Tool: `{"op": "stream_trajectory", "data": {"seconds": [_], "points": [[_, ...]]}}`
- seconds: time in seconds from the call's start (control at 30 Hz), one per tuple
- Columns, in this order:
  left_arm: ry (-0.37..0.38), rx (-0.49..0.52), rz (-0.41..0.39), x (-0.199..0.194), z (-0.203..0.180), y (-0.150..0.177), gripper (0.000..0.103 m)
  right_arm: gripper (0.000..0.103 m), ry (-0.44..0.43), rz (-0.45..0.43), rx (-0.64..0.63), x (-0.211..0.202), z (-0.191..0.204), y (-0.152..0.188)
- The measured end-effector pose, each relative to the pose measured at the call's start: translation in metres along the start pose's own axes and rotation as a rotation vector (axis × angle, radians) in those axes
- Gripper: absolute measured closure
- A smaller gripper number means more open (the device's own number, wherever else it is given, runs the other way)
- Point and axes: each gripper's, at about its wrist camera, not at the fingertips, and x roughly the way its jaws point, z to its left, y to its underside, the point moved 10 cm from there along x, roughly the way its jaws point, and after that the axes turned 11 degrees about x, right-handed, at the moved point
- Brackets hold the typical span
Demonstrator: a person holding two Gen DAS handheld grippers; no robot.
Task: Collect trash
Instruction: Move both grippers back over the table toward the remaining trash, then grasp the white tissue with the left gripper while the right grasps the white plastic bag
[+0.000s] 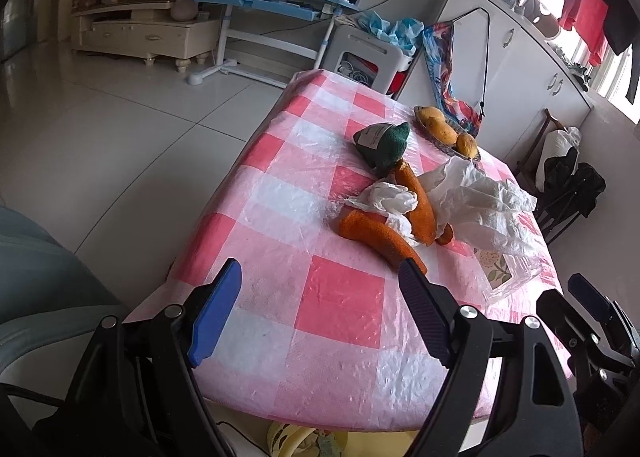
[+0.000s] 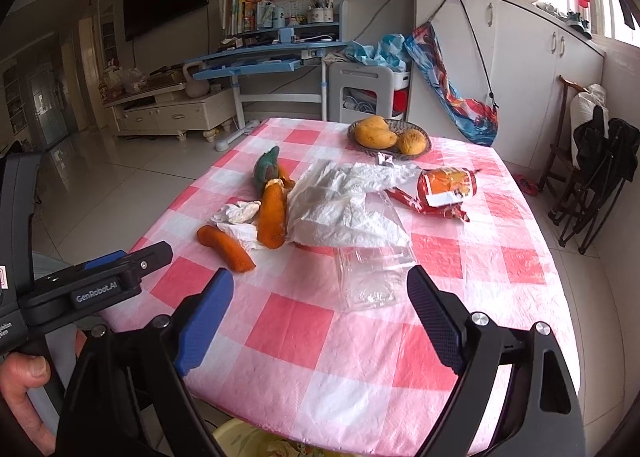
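On the pink checked table (image 2: 304, 321) lie a crumpled white tissue (image 2: 240, 213) (image 1: 384, 197), a big white crinkled sheet (image 2: 344, 205) (image 1: 480, 209), a clear plastic bag (image 2: 372, 277) (image 1: 508, 277) and a red-orange snack wrapper (image 2: 444, 189). An orange plush carrot toy (image 2: 272, 213) (image 1: 372, 233) lies among them. My left gripper (image 1: 320, 265) hovers open over the near table edge, short of the toy, with nothing between its pads. My right gripper (image 2: 320, 273) is open too, just short of the clear bag. A hand (image 2: 24, 389) holds the left gripper's handle.
A basket (image 2: 427, 145) of mangoes (image 2: 374, 133) sits at the table's far side. Something yellow (image 2: 248, 437) shows under the near edge. A dark folded chair (image 2: 592, 185) stands to the right, white cabinets (image 2: 520, 69) behind it, tiled floor (image 1: 120, 129) to the left.
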Motion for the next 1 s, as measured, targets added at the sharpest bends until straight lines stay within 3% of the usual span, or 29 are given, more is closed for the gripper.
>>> {"op": "stream_trajectory", "data": {"seconds": [0.27, 0.37, 0.53, 0.73, 0.83, 0.87, 0.9, 1.0], "points": [[0.033, -0.049, 0.031, 0.004, 0.007, 0.005, 0.025, 0.018, -0.087, -0.013, -0.059, 0.021, 0.014, -0.019], [0.027, -0.042, 0.030, 0.004, 0.007, 0.006, 0.025, 0.024, -0.095, 0.016, -0.076, 0.033, 0.017, -0.020], [0.011, -0.029, 0.025, 0.002, 0.010, 0.006, 0.026, 0.028, -0.102, 0.063, -0.039, 0.049, 0.009, -0.021], [-0.001, 0.035, 0.024, 0.006, 0.001, -0.001, 0.025, 0.028, -0.089, 0.057, 0.028, 0.071, -0.009, -0.040], [-0.012, 0.076, 0.023, 0.006, -0.002, -0.004, 0.025, 0.045, -0.079, 0.049, 0.035, 0.079, -0.015, -0.045], [-0.016, 0.091, 0.027, 0.007, -0.003, -0.004, 0.025, 0.055, -0.087, 0.046, 0.039, 0.078, -0.016, -0.047], [-0.023, 0.103, 0.027, 0.008, -0.004, -0.005, 0.025, 0.071, -0.112, 0.048, 0.047, 0.076, -0.015, -0.048], [-0.038, 0.139, 0.020, 0.011, -0.007, -0.013, 0.026, 0.088, -0.163, 0.032, 0.047, 0.065, -0.011, -0.053]]}}
